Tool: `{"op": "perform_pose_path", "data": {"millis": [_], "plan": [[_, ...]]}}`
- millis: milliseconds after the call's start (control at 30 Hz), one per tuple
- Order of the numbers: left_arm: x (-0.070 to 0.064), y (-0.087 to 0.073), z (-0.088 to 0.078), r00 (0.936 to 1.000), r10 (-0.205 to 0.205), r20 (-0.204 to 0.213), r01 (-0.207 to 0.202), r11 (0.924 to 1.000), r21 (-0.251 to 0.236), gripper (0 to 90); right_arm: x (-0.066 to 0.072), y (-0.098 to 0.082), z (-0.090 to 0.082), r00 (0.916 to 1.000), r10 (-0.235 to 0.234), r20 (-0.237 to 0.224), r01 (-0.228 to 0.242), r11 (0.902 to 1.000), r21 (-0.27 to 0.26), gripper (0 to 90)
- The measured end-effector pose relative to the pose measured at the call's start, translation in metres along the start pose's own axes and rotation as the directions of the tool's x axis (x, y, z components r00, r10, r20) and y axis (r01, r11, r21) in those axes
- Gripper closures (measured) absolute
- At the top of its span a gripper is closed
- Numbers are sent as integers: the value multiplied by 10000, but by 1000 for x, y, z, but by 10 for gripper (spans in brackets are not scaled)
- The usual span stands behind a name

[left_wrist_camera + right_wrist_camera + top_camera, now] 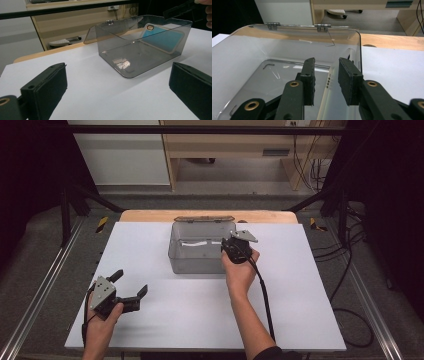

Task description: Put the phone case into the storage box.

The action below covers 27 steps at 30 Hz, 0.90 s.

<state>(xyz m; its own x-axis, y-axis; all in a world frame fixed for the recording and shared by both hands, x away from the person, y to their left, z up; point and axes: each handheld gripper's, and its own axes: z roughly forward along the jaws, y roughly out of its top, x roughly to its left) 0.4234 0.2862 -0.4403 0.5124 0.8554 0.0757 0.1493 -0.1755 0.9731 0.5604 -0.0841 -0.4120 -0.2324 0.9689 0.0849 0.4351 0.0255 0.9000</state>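
Item: clear grey box [195, 265], hinged lid [204, 219] thrown back toward the far edge; it stands on the white surface [165, 320] at the middle of its far edge. Contents: one flat blue panel [162, 40] with a pale rim and an oval hole at one corner, standing on edge and leaning against the box's right-hand wall. Right gripper [225, 247]: held over the right end of the box, jaws dipped inside it. In the right gripper view the jaws [326, 80] stand slightly spread with the panel's thin pale edge [325, 100] between them, and neither pad appears to press on it. Left gripper [131, 282]: at the near left corner of the surface, well apart from the box, jaws spread wide and holding nothing; it faces the box [130, 57] across bare surface. Progress, as judged: the panel seems already lodged in the box and no longer pinched, so the placing looks done. Outstanding: lifting the right gripper clear of the box, and likely swinging the lid down, which is still open.
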Motion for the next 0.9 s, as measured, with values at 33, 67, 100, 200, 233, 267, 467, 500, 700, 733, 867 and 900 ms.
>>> {"op": "perform_pose_path", "data": {"millis": [33, 67, 100, 200, 233, 267, 467, 500, 700, 733, 867, 900], "plan": [[0, 0, 0, 10000, 0, 1, 0, 10000, -2, 20, 0, 0, 0, 10000, -13, -9, 13, 10000, -7, 655], [0, 0, 0, 10000, 5, 3, -5, 10000, 0, 20, 0, 0, 0, 10000, -3, -26, 3, 10000, -8, 651], [0, 0, 0, 10000, 9, 6, -9, 10000, 2, 20, 0, 0, -1, 10000, -2, -35, 2, 10000, -11, 646], [0, 0, 0, 10000, 18, 14, -18, 10000, 6, 20, 0, 1, -1, 10000, -5, -58, 5, 10000, -19, 642], [0, 0, 0, 10000, 19, 16, -19, 10000, 6, 20, 0, 1, -1, 10000, 7, -73, -8, 10000, -16, 641], [0, 0, 0, 10000, 14, 16, -14, 10000, 4, 20, 0, 1, -1, 10000, 9, -89, -9, 10000, -18, 641], [0, 0, 0, 10000, -3, -5, 3, 10000, -6, 20, 1, 1, -1, 9999, -10, -141, 9, 10000, -36, 629], [0, 0, 0, 10000, -1, -3, 1, 10000, -9, 20, 1, 1, -1, 9999, -21, -131, 21, 10000, -27, 625], [0, 0, 0, 10000, 10, 15, -10, 10000, 4, 20, 1, 1, -2, 9999, 12, -129, -13, 10000, -44, 608], [0, 0, 0, 10000, 11, 16, -11, 10000, 4, 20, 1, 1, -2, 9999, 6, -121, -6, 10000, -62, 605], [0, 0, 0, 10000, 12, 11, -12, 10000, 1, 20, 1, 2, -3, 9999, 15, -152, -16, 10000, -73, 587], [0, 0, 0, 10000, 13, 12, -13, 10000, -5, 20, 1, 2, -3, 9999, 48, -159, -49, 10000, -67, 579]]}}
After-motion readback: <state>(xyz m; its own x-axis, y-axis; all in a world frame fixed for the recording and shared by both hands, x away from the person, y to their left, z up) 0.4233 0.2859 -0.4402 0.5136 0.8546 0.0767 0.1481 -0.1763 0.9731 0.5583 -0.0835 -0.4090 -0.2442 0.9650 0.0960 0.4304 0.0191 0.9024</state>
